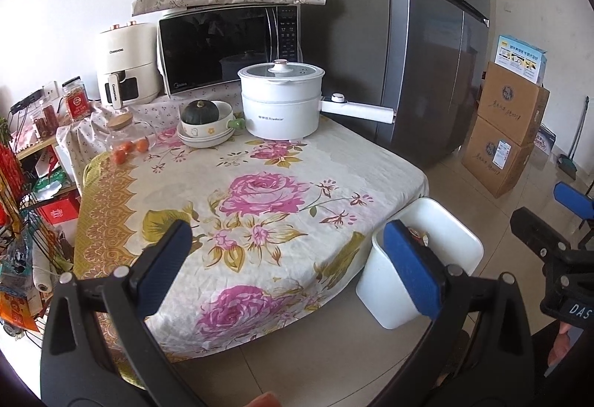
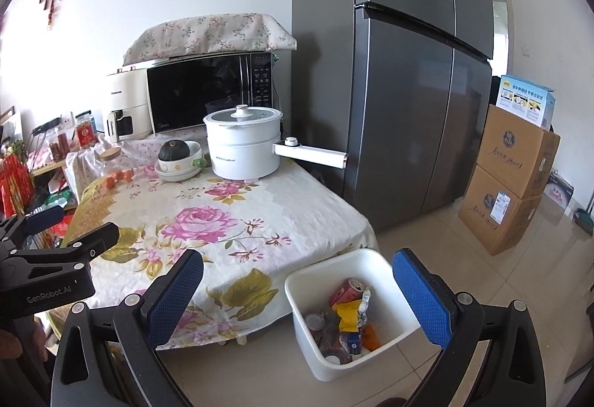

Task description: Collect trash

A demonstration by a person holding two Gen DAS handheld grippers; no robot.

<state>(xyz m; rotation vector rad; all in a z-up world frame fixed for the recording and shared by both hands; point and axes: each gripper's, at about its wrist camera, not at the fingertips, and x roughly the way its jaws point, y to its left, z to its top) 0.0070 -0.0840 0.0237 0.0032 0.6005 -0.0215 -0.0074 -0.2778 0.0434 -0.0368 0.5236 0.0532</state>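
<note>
A white plastic bin point(image 2: 308, 318) stands on the tiled floor by the table's right corner. Inside lie a crushed red can point(image 2: 343, 290), a yellow wrapper point(image 2: 349, 316), an orange scrap point(image 2: 371, 334) and other litter. In the left wrist view the same bin point(image 1: 386, 299) sits partly behind my right finger, its contents mostly hidden. My right gripper point(image 2: 297, 299) is open above the table edge and bin, holding nothing. My left gripper point(image 1: 293, 262) hangs open over the flowered tablecloth point(image 1: 241, 191), empty. The right gripper point(image 1: 549, 232) shows at the far right of the left wrist view.
At the table's back stand a white electric pot point(image 2: 243, 147), stacked bowls with a green squash point(image 2: 178, 158), a glass jar point(image 2: 111, 162), small oranges point(image 2: 118, 176), a microwave point(image 2: 208, 91) and an air fryer point(image 2: 126, 106). A grey fridge point(image 2: 401, 91) and cardboard boxes point(image 2: 508, 184) stand to the right.
</note>
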